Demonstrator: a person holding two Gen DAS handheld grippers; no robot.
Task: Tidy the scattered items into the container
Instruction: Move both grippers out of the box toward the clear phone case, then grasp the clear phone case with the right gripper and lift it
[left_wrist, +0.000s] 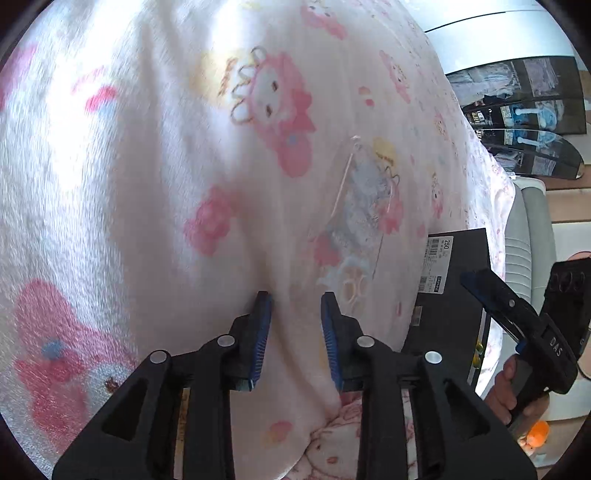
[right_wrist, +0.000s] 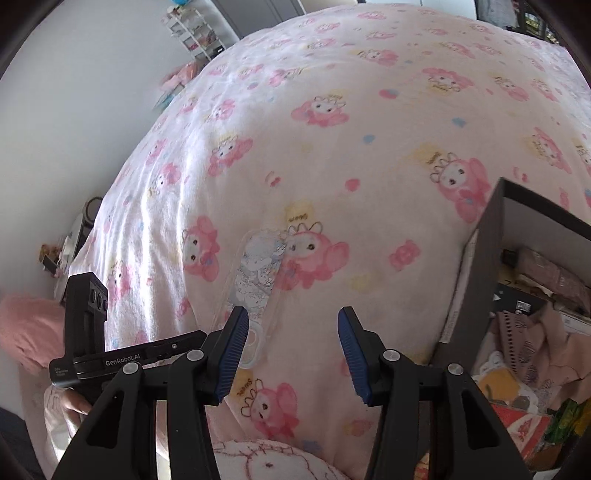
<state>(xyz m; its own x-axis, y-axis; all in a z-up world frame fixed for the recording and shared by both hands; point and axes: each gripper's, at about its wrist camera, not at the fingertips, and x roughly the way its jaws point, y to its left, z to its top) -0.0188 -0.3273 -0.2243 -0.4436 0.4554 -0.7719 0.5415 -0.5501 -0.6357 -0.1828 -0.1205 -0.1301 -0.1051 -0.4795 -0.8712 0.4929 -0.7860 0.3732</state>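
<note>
**Box filling up, phone case still out on the bed**

We reckon we're mostly done: the black cardboard box (right_wrist: 487, 266) at 3 o'clock in the right wrist view already holds pink fabric, a dark packet and colourful wrappers. What's left is the clear cartoon phone case (right_wrist: 255, 273) lying flat on the pink blanket (right_wrist: 332, 147), just ahead of our right claw (right_wrist: 293, 321), which is wide and empty. The left claw (left_wrist: 295, 299) is narrower, nothing in it.

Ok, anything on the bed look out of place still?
Yes. A clear phone case lies loose on the pink blanket, left of the black box that already holds other items. Its printed pattern blends into the blanket, so it's easily missed.
</note>
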